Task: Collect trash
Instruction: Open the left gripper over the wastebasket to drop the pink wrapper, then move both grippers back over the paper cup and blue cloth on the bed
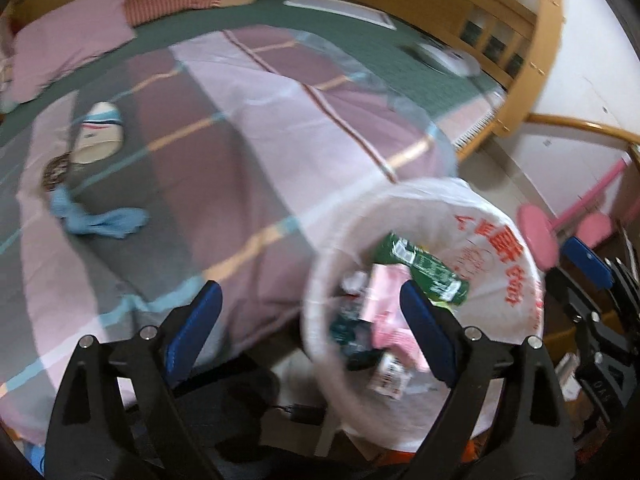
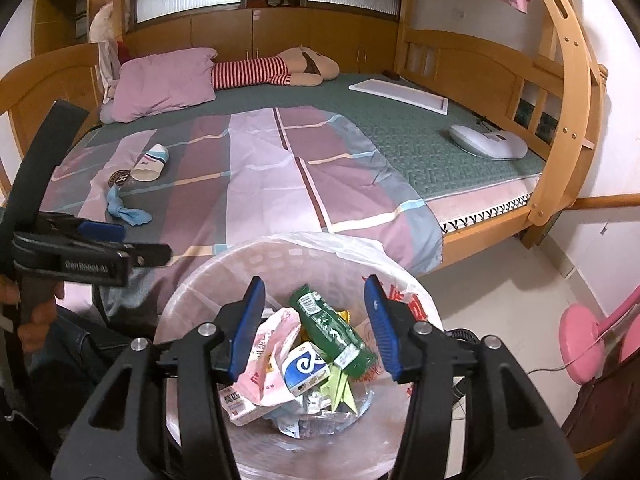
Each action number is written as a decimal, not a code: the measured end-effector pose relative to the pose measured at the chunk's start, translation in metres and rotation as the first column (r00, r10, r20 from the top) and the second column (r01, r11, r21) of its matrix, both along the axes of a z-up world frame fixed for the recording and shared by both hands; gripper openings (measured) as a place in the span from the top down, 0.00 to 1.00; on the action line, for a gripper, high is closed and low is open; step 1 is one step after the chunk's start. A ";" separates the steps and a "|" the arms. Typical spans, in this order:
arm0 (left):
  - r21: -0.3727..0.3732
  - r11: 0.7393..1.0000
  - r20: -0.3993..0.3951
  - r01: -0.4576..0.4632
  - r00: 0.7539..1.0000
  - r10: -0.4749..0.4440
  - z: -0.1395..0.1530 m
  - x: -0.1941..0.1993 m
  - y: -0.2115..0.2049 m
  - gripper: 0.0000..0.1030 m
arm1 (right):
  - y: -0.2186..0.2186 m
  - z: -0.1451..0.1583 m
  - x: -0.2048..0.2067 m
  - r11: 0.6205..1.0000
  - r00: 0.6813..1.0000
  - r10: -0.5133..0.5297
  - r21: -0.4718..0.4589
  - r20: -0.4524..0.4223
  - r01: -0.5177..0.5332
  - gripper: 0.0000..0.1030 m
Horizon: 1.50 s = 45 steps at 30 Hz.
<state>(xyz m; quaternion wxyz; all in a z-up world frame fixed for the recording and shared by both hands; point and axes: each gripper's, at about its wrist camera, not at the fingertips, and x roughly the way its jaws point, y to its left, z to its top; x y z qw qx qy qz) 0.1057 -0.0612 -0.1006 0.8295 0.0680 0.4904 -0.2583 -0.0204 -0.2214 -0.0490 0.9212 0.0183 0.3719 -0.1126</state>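
Right gripper [image 2: 316,328], jaws spread wide and holding nothing, poised directly above the lined trash bin [image 2: 208,276]. Left gripper [image 1: 312,320], jaws likewise apart and unloaded, beside the bin [image 1: 320,264] over the edge of the bed. Bin contents: green wrapper [image 2: 332,328], pink packaging [image 2: 272,360], small white-and-blue carton [image 2: 306,366]. On the striped quilt [image 2: 260,176] beyond: a blue cloth [image 2: 126,208] and a sock [image 2: 150,162], well apart from the bin.
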 end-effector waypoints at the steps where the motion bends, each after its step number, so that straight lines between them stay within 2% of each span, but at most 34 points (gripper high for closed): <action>1: 0.008 1.000 0.014 -0.025 1.000 0.025 0.002 0.003 0.007 0.13 | 0.001 0.001 0.001 1.000 1.000 0.004 -0.002 0.003 -0.004 0.50; 5: 0.042 0.992 0.059 -0.119 0.991 0.117 0.003 0.014 0.032 0.13 | 0.007 0.005 0.009 1.000 1.000 0.014 -0.005 0.021 -0.014 0.50; 10: 0.087 0.964 0.120 -0.250 0.964 0.239 0.004 0.028 0.071 0.13 | 0.016 0.010 0.026 0.999 0.999 0.033 -0.009 0.044 -0.032 0.50; 15: 0.100 0.913 0.196 -0.395 0.907 0.371 0.011 0.043 0.116 0.13 | 0.034 0.013 0.051 0.998 0.996 0.067 -0.011 0.062 -0.067 0.50; 24: 0.060 0.811 0.223 -0.582 0.800 0.557 0.000 0.088 0.191 0.14 | 0.073 -0.001 0.113 0.989 0.989 0.147 0.013 0.021 -0.147 0.50; 26: 0.057 0.798 0.210 -0.600 0.789 0.578 -0.009 0.104 0.203 0.28 | 0.080 -0.006 0.127 0.988 0.988 0.154 0.021 0.010 -0.154 0.50; 28: 0.055 0.794 0.180 -0.606 0.788 0.589 -0.018 0.118 0.209 0.35 | 0.088 -0.016 0.148 0.986 0.987 0.159 0.050 -0.017 -0.158 0.50; 30: 0.023 0.799 0.132 -0.601 0.794 0.594 -0.028 0.139 0.214 0.35 | 0.095 -0.023 0.168 0.982 0.985 0.170 0.089 -0.039 -0.166 0.50; 31: 0.012 0.806 0.116 -0.592 0.801 0.587 -0.031 0.147 0.212 0.35 | 0.101 -0.028 0.179 0.980 0.983 0.175 0.104 -0.055 -0.169 0.50; 32: 0.005 0.823 0.105 -0.567 0.819 0.564 -0.035 0.162 0.209 0.35 | 0.108 -0.032 0.189 0.978 0.981 0.182 0.113 -0.068 -0.173 0.50; 34: 0.008 0.843 0.123 -0.537 0.838 0.532 -0.039 0.180 0.203 0.35 | 0.121 -0.038 0.203 0.974 0.976 0.201 0.121 -0.086 -0.190 0.50; 35: 0.018 0.846 0.142 -0.532 0.839 0.525 -0.039 0.190 0.202 0.34 | 0.129 -0.041 0.210 0.971 0.971 0.216 0.125 -0.099 -0.203 0.50; 38: 0.008 0.838 0.156 -0.546 0.828 0.539 -0.038 0.224 0.209 0.29 | 0.162 -0.058 0.238 0.951 0.943 0.292 0.150 -0.157 -0.270 0.50; 41: -0.085 0.834 0.127 -0.546 0.824 0.552 -0.034 0.253 0.224 0.19 | 0.203 -0.083 0.272 0.921 0.898 0.386 0.138 -0.210 -0.364 0.50; 45: -0.188 0.822 0.049 -0.538 0.831 0.554 -0.036 0.275 0.241 0.13 | 0.246 -0.112 0.302 0.878 0.852 0.475 0.058 -0.221 -0.475 0.50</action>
